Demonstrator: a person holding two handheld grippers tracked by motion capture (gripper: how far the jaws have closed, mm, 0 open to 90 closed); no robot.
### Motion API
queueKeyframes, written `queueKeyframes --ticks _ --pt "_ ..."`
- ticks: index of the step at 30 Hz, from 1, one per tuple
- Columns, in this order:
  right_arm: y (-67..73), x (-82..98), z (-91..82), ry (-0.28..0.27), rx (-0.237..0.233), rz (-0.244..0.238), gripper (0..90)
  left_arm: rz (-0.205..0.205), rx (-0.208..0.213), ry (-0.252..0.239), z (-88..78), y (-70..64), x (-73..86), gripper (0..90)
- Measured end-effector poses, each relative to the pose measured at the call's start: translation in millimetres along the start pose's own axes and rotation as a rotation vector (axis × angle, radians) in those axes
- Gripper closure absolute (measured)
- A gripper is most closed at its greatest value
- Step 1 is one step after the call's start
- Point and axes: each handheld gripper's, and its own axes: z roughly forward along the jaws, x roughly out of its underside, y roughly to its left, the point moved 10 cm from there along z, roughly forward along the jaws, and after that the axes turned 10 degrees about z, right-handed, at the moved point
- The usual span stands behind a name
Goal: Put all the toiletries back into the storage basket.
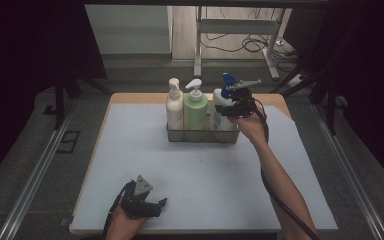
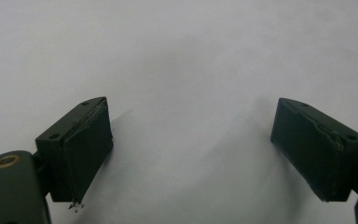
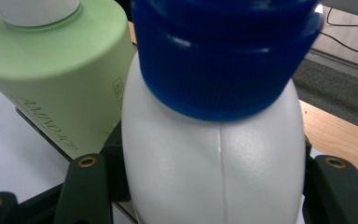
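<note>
Three pump bottles stand in a row in a clear tray point(image 1: 202, 136) at the far middle of the pale mat point(image 1: 205, 170) that covers the wooden table point(image 1: 130, 97). Going from left to right: a cream bottle point(image 1: 174, 107), a green bottle point(image 1: 195, 110) touching it, and a white bottle with a blue cap point(image 1: 222, 112) at the tray's right end.

At the near left edge of the mat, well apart from the tray, the left gripper point(image 1: 150, 206) rests low in the person's hand with its grey plate on top. In the left gripper view its two black jaws stand wide apart over bare mat, with nothing between them.

Farther right, the person's right forearm point(image 1: 280, 185) runs up from the bottom edge to the tray, a black cable trailing along it. The right gripper point(image 1: 225, 113) is at the white bottle, coming at it from the right side. In the right gripper view that bottle's shoulder point(image 3: 214, 163) sits between the jaws, which press against it on either side just below the blue cap point(image 3: 223, 60). The green bottle point(image 3: 56, 79) stands just beside it, close against its left flank, so there is little room on that side.

Beyond the table, desk legs point(image 1: 230, 45) and loose cables point(image 1: 250, 45) lie on the floor.
</note>
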Motion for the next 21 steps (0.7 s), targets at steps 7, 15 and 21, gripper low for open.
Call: queueKeyframes --ticks 7,15,21 --pt "-0.3 0.6 -0.7 0.008 0.002 0.004 38.9 -0.001 0.000 0.000 0.0 0.0 0.0 12.2" --pt "2.2 0.9 0.4 0.002 -0.023 0.018 34.5 0.000 0.000 0.000 0.0 0.0 0.0 12.2" --pt "-0.5 3.0 -3.9 -0.016 -0.027 0.028 32.5 0.000 0.000 0.000 0.0 -0.1 0.0 12.2"
